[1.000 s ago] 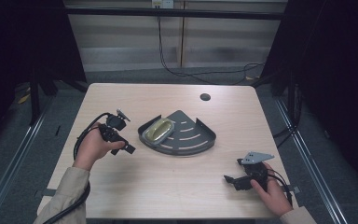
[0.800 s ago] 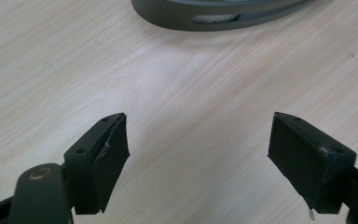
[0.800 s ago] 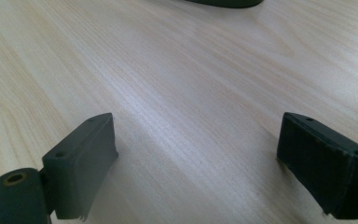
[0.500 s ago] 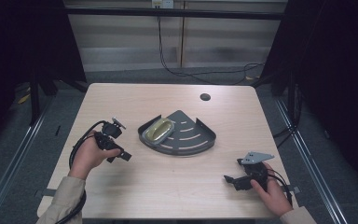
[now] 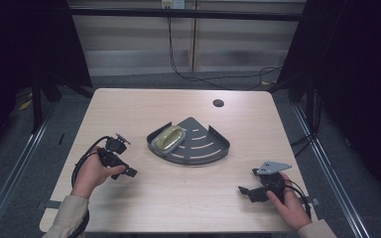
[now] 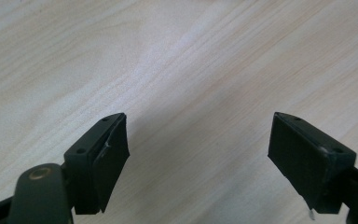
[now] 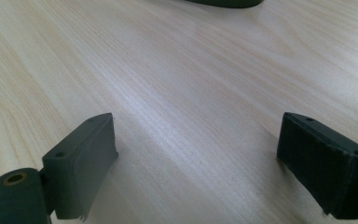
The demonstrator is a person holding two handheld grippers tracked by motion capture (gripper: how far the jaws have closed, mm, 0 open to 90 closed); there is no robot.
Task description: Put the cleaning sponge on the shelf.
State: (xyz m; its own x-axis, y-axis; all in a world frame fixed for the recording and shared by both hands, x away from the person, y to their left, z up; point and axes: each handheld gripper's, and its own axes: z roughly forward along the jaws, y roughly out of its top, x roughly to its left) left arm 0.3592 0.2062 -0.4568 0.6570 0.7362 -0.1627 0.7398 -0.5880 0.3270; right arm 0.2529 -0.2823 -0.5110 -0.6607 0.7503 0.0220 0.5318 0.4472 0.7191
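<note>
Two grippers, both spread and empty — we have drawn the left gripper [image 5: 115, 157] back from the tray [image 5: 206, 148].
The yellow soap dish [image 5: 167, 139] sits in the tray mid-bench; right gripper [image 5: 256, 188] rests near the bench's [image 5: 188, 198] front edge — placement looks finished.

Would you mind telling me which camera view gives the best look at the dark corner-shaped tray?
The high view: the tray lies whole at mid-table, its slotted floor and raised rim clear, a yellowish object in its left corner. The right gripper view catches a dark sliver of its edge at the top. The left gripper view looks at bare wood.
</note>
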